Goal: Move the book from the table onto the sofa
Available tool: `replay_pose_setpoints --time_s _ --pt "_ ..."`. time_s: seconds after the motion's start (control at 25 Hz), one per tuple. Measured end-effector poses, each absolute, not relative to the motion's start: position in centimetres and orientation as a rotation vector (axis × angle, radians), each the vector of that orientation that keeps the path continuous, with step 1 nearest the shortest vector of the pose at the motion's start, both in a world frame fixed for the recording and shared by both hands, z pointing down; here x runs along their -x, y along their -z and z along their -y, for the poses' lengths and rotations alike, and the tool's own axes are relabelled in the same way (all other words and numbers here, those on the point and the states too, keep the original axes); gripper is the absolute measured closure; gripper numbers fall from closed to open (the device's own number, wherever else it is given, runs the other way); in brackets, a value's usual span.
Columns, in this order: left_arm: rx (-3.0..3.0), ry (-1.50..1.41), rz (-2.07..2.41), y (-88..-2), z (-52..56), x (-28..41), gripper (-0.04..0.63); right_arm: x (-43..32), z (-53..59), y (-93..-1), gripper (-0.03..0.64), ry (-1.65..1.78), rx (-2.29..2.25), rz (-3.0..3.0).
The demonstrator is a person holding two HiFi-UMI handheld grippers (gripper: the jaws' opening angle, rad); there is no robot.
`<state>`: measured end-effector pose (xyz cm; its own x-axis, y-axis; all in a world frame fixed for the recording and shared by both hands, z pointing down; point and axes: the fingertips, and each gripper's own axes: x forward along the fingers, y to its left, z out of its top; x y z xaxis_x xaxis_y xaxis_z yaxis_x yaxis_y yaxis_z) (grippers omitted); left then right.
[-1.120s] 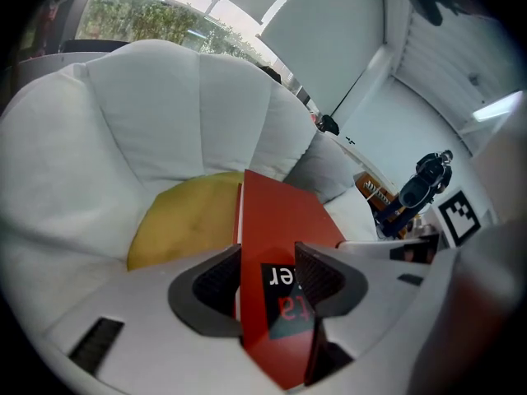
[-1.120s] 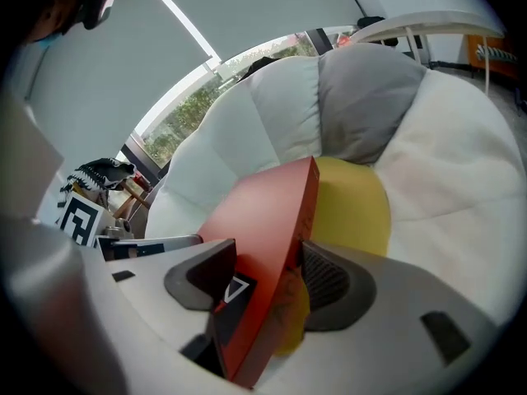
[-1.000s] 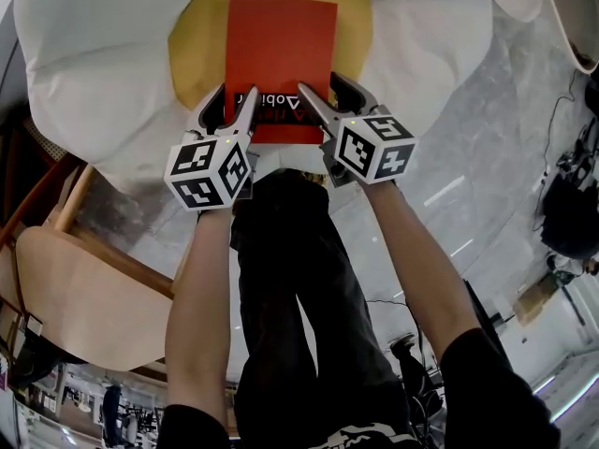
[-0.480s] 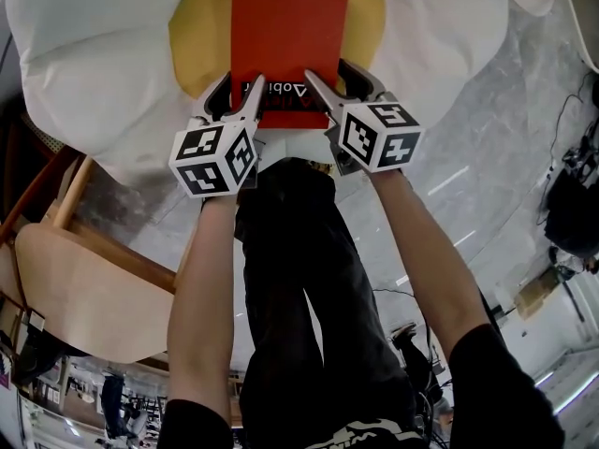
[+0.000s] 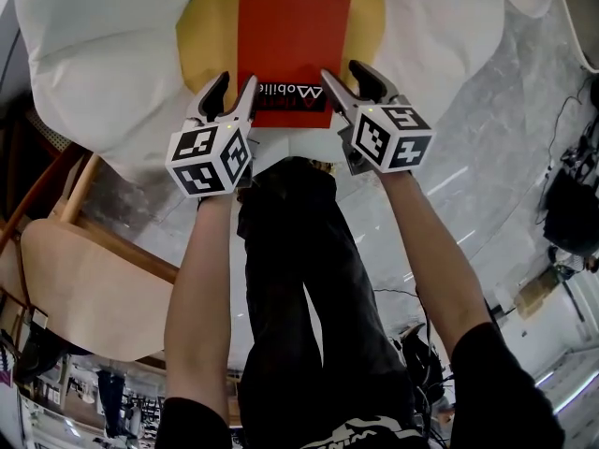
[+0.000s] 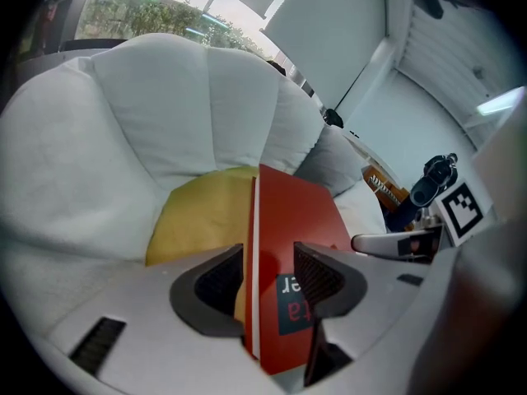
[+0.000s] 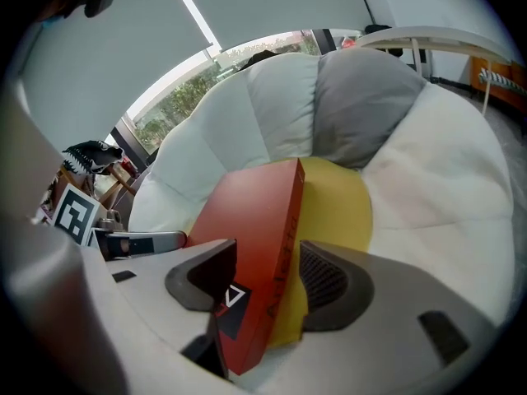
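Observation:
The red book lies flat on the sofa's round yellow cushion, its dark label at the near edge. My left gripper is open and straddles the book's near left corner. In the left gripper view the book stands between the jaws with a gap on each side. My right gripper is open around the near right corner. In the right gripper view the book's spine sits clear of the right jaw, over the yellow cushion.
The white puffy sofa surrounds the cushion, with a grey cushion at its back. A pale wooden table stands at the lower left. The person's dark legs are on the marble floor. Cables and dark gear lie at the right.
Both grippers have slid back a little toward the book's near edge, so more of the label shows. The book rests on the cushion as before, and the jaws stay spread.

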<state>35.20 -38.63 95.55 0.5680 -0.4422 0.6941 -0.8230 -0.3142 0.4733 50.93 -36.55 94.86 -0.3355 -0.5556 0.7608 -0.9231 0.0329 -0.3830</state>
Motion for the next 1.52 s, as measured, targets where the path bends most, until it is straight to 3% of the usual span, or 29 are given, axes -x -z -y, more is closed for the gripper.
replay_pose_setpoints --time_s 0.16,0.28,0.32,0.4,0.56,0.92,1.52 --pt "-1.943 -0.560 1.019 -93.4 38.7 -35.5 0.420 -50.4 36.1 -93.2 0.424 -1.241 -1.489 1.897" --pt "-1.938 -0.569 1.017 -91.5 38.2 -36.1 0.478 -49.5 35.2 -91.7 0.454 -1.253 -1.481 1.885" --pt "-1.938 -0.576 1.014 -90.8 37.9 -36.3 0.501 -49.2 34.9 -91.0 0.472 -1.259 -1.478 1.879" --pt "-1.931 -0.584 1.001 -89.2 37.2 -36.3 0.550 -48.2 34.1 -89.6 0.567 -1.290 -1.477 1.862" --pt "-1.924 -0.593 0.970 -86.2 35.4 -36.3 0.584 -46.6 32.1 -86.6 0.605 -1.359 -1.482 1.846" --pt "-1.925 -0.581 0.948 -77.6 33.4 -36.6 0.588 -46.1 29.9 -78.1 0.617 -1.398 -1.471 1.863" --pt "-1.995 -0.528 0.877 -53.9 28.6 -36.2 0.588 -43.5 25.6 -55.1 0.617 -1.383 -1.420 2.049"
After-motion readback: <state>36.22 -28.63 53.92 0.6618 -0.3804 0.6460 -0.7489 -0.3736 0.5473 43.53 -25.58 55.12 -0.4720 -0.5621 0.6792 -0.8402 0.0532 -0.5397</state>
